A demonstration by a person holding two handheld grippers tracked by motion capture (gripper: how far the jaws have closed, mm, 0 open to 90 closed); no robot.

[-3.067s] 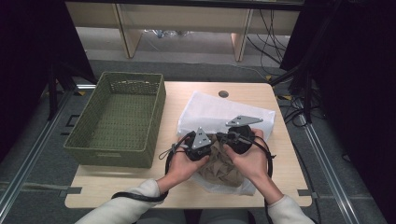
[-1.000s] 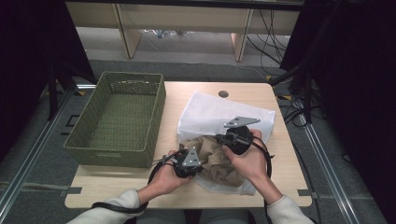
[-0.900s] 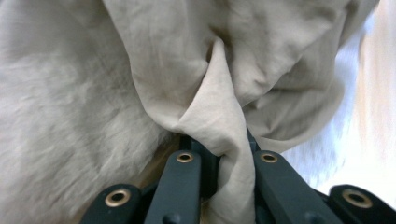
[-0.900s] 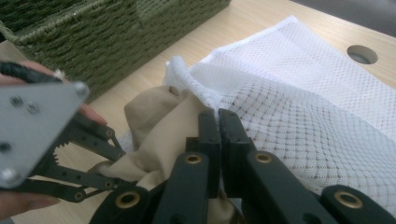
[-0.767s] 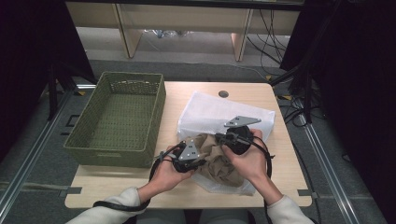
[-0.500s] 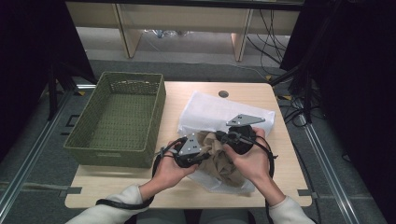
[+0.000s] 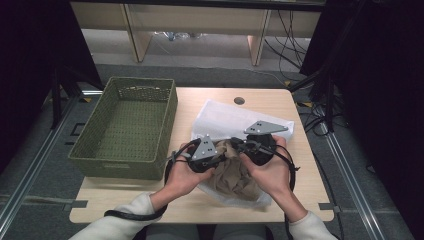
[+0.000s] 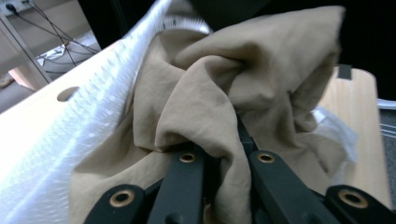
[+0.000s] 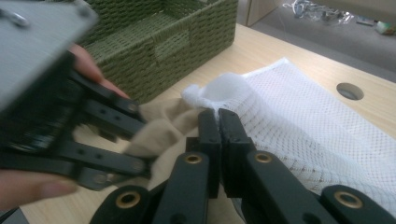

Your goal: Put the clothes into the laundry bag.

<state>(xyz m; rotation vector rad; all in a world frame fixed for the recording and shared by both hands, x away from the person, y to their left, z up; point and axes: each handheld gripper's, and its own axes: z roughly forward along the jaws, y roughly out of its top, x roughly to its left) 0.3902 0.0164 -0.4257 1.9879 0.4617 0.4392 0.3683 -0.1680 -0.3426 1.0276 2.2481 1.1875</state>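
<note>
Left gripper (image 7: 212, 159) jaws pinched on tan cloth (image 8: 233, 93); right gripper (image 9: 218, 122) jaws pressed on white mesh bag (image 9: 299, 116) edge. Cloth bunched at bag mouth, near table (image 7: 300, 200) front, mostly outside bag. Judgement: transfer midway. Green basket (image 7: 125, 130) holds nothing.

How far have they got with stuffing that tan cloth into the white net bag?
Roughly midway, I'd judge. Done: the lower part of the tan cloth already lies in the white net bag. In hand: the left claw is clamped on a fold of cloth, and the right claw pinches the bag's edge. Left: the bunched top of the cloth sits outside, and the green basket holds nothing.
</note>
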